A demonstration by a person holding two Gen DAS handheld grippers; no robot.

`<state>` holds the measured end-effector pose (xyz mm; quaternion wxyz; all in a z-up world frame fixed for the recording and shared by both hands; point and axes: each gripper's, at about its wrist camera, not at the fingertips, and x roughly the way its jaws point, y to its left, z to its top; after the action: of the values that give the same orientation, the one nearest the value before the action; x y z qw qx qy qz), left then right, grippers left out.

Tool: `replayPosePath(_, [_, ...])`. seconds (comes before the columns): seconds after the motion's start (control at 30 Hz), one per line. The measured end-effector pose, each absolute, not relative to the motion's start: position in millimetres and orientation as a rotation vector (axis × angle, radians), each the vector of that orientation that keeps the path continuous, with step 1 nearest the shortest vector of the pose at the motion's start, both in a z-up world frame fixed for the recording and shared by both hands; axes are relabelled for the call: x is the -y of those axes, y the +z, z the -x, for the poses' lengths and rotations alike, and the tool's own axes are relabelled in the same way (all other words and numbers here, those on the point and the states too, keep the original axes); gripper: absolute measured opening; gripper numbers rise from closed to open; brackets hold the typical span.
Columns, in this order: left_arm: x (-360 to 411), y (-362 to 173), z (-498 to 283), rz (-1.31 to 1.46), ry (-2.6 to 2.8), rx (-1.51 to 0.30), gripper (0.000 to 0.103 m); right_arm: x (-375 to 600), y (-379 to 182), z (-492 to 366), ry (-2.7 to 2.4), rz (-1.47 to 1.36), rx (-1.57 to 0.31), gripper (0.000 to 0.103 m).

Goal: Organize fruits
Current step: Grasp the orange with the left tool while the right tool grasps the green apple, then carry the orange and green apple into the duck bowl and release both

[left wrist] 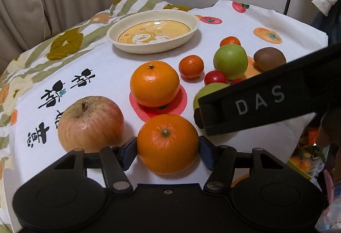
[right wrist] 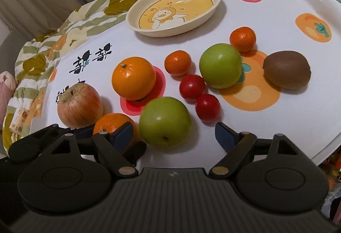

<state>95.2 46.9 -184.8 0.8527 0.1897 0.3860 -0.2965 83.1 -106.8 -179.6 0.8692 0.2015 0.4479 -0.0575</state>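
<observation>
My left gripper [left wrist: 168, 143] is shut on a large orange [left wrist: 168, 143] that rests on the cloth, one blue pad against each side of it. In the right wrist view a green apple [right wrist: 165, 122] sits between the fingers of my right gripper [right wrist: 173, 128], which is open, with a clear gap at its right pad. A cream plate [left wrist: 153, 47] with a duck picture stands empty at the back. A blotchy red-yellow apple [left wrist: 90, 124] lies just left of the held orange, and a second orange [left wrist: 154, 83] lies behind it.
On the white fruit-print cloth [right wrist: 298, 115] lie another green apple [right wrist: 220, 65], two red tomatoes [right wrist: 192, 87], two mandarins [right wrist: 178, 63] and a kiwi [right wrist: 286, 69]. A flowered quilt [left wrist: 64, 43] and curtains lie beyond the plate. The cloth's edge drops off at right.
</observation>
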Motion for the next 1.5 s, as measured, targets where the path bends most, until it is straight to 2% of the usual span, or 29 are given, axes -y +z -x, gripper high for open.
replayPosePath(0.17, [-49,-184,-95,-0.397,-0.632,-0.814,0.064,106,-186,-88,-0.124,-0.448,-0.958,0.086])
replayPosePath(0.37, [-56,-184,-94,-0.390,-0.621,-0.826,0.064,101,-188,-91,-0.118,-0.427,-0.954,0.080])
replayPosePath(0.53, [-64,-183,-94,-0.365,-0.598,-0.840,0.064,101,-188,-94,-0.107,-0.415,-0.952,0.079])
replayPosePath(0.63, [-69,-183,-93,-0.358,-0.579,-0.841,0.064,101,-188,-96,-0.087,-0.407,-0.943,0.071])
replayPosePath(1.03, [-88,-166,-83,-0.289,-0.506,-0.851,0.064,90,-168,-91,-0.056,-0.356,-0.924,0.071])
replayPosePath(1.5, [-88,-85,-81,-0.224,-0.402,-0.752,0.064,112,-84,-92,0.000,-0.316,-0.811,0.071])
